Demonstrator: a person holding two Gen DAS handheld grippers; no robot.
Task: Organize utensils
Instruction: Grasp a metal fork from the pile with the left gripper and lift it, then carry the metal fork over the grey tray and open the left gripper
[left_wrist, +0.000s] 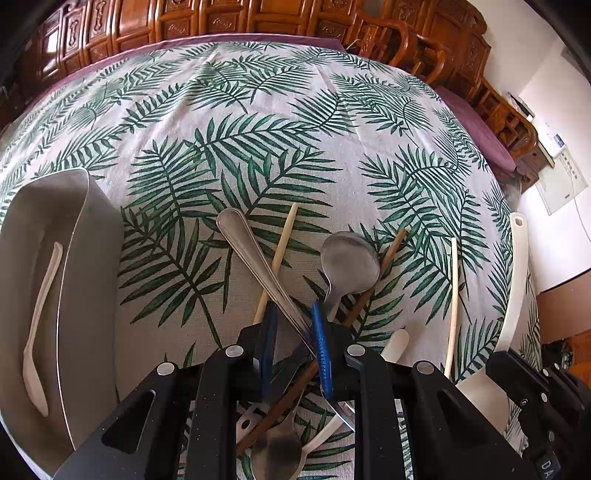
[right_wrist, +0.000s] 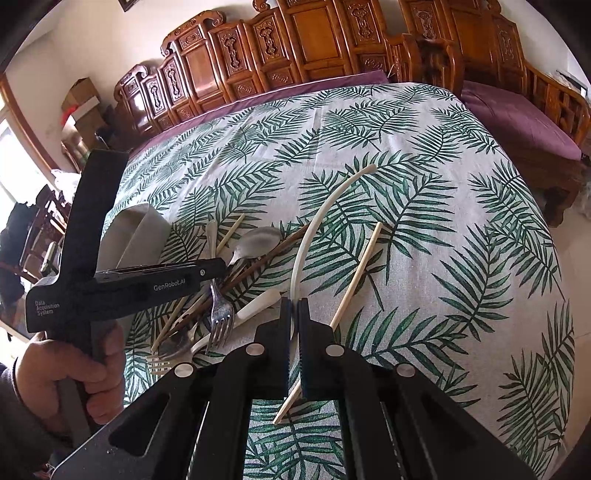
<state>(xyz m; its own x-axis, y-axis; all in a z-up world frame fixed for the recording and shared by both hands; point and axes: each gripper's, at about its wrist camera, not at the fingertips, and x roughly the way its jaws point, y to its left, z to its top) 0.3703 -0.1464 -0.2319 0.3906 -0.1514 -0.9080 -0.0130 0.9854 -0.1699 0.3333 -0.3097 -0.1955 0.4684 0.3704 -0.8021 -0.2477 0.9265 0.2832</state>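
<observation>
Left claw (left_wrist: 293, 332) partly open, blue pads straddling a steel fork handle (left_wrist: 255, 258) that crosses diagonally between them; contact with the pads unclear. Fork lies in a heap with a metal spoon (left_wrist: 350, 260), brown chopstick (left_wrist: 373, 284) and pale chopstick (left_wrist: 281, 251) on the leaf-print counter (left_wrist: 229, 110). Grey tray (left_wrist: 85, 280) at far left holds one white spoon (left_wrist: 38, 325). Right claw (right_wrist: 294, 328) nearly closed on a white curved handle (right_wrist: 317, 218); its lower end is hidden behind the fingers. Another pale chopstick (right_wrist: 356, 273) passes under that claw.
</observation>
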